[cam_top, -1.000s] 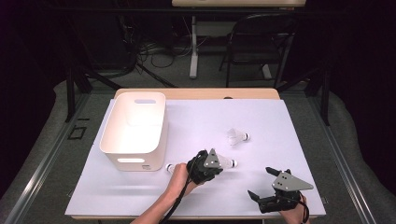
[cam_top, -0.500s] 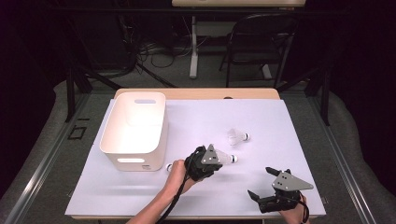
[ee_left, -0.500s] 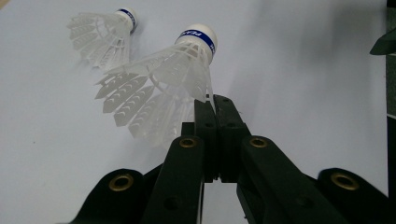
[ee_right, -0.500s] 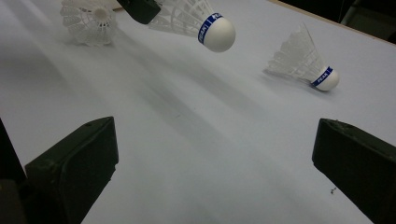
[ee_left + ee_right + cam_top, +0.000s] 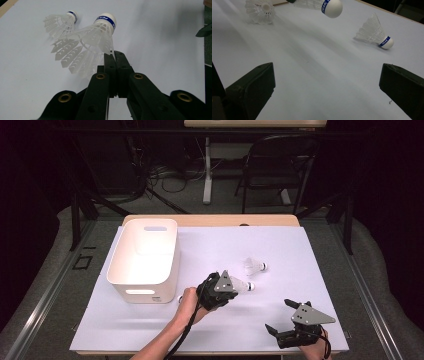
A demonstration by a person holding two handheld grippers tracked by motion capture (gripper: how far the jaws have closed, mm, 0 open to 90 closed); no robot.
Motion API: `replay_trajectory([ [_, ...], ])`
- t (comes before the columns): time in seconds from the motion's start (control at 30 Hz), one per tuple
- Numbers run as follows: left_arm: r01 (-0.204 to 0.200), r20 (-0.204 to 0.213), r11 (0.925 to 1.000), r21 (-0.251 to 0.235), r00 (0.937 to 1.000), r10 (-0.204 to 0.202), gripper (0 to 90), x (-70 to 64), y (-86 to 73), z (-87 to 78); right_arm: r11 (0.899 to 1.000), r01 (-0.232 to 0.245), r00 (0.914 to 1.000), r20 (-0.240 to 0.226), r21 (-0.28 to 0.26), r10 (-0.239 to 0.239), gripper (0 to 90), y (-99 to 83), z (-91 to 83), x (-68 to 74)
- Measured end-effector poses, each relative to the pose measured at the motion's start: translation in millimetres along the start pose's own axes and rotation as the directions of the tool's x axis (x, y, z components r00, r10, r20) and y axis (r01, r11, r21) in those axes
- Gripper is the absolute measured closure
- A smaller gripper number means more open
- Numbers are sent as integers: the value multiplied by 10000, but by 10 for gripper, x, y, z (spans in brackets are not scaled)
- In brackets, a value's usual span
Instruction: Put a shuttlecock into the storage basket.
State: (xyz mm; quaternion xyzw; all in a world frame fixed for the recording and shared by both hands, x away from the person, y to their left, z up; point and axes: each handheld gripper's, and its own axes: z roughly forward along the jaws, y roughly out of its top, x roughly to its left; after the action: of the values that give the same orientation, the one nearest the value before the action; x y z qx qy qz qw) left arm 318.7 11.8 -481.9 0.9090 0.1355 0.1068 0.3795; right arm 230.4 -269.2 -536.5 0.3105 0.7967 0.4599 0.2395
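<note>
My left gripper (image 5: 231, 289) (image 5: 115, 56) is shut on the edge of the feather skirt of a white shuttlecock (image 5: 243, 285) (image 5: 92, 40) (image 5: 329, 6), whose blue-banded cork points away from the hand, just above the white table sheet. A second shuttlecock (image 5: 255, 266) (image 5: 60, 21) (image 5: 375, 33) lies on its side a little farther back. A third shuttlecock (image 5: 180, 298) (image 5: 260, 10) lies beside the bin's near corner, partly behind the left hand. My right gripper (image 5: 279, 316) (image 5: 327, 82) stands open near the table's front right, nothing between its jaws.
A white plastic bin (image 5: 145, 257) with handle slots stands at the left of the white sheet (image 5: 300, 250). Beyond the table's far edge are a dark chair (image 5: 280, 165) and cables on the floor.
The left gripper has risen slightly with the shuttlecock held in it. The right gripper has stayed where it was.
</note>
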Motion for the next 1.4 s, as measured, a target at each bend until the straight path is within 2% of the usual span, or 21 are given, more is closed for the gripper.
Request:
replay_trajectory([
  [0.47, 62, -42, 9999, -84, 10000, -62, 900, 86, 105, -66, 10000, 32, 10000, 4, 18, -32, 0, 3, -23, -3],
  [1.1, 123, -420, 9999, -96, 9990, -127, 900, 201, 150, -200, 10000, 25, 10000, 41, 14, -26, 0, 4, -28, -6],
  [1.4, 343, -533, 9992, -211, 9980, -354, 900, 283, 156, -252, 10000, -24, 10000, 51, -70, 25, 0, 5, -32, -11],
])
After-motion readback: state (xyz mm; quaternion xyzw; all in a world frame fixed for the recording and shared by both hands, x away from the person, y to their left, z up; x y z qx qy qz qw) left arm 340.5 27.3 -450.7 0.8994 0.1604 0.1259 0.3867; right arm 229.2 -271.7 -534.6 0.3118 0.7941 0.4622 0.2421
